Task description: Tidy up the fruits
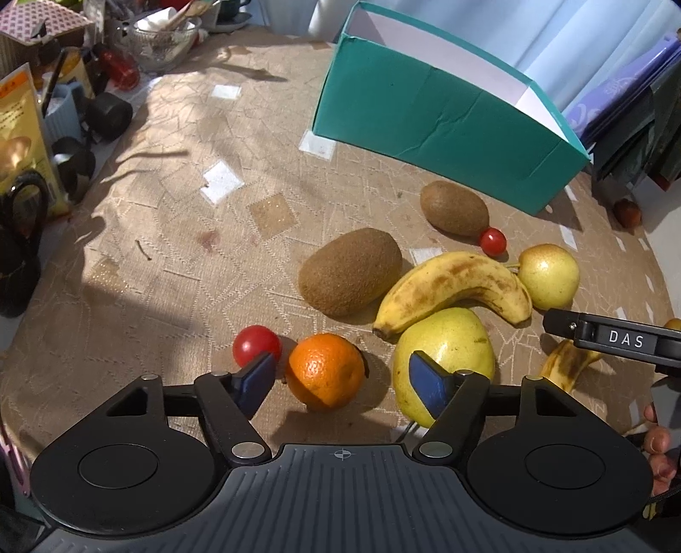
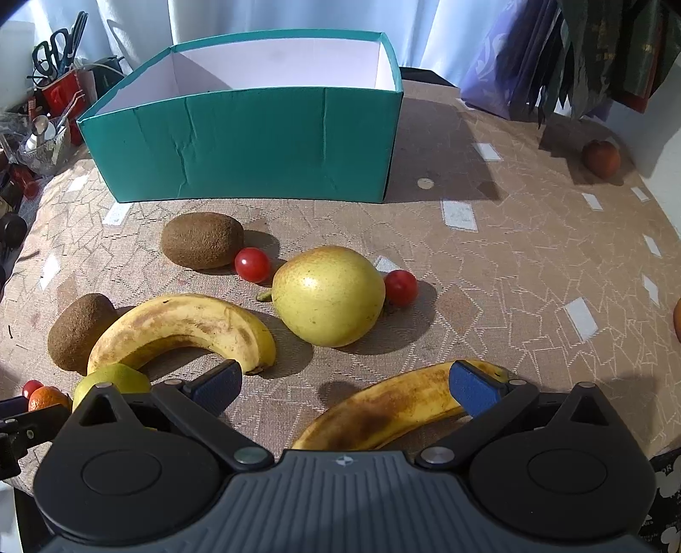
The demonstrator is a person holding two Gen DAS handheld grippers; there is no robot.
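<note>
My left gripper (image 1: pixel 342 380) is open with an orange (image 1: pixel 325 371) between its fingers on the table. A cherry tomato (image 1: pixel 255 349) lies left of it and a yellow pear (image 1: pixel 442 361) right of it. My right gripper (image 2: pixel 347 389) is open above a spotted banana (image 2: pixel 396 410) that lies between its fingers. A teal open box (image 2: pixel 251 144) stands at the back, its white inside showing no fruit. Before it lie two kiwis (image 2: pixel 202 240) (image 2: pixel 78 332), a second banana (image 2: pixel 183 329), a yellow apple (image 2: pixel 327 295) and two cherry tomatoes (image 2: pixel 252 264) (image 2: pixel 400 288).
Cluttered jars, cups and a glass bowl (image 1: pixel 161 38) crowd the table's left edge. A reddish fruit (image 2: pixel 601 158) sits at the far right near hanging dark cloth (image 2: pixel 596 55). An orange fruit (image 2: pixel 676 319) peeks in at the right edge.
</note>
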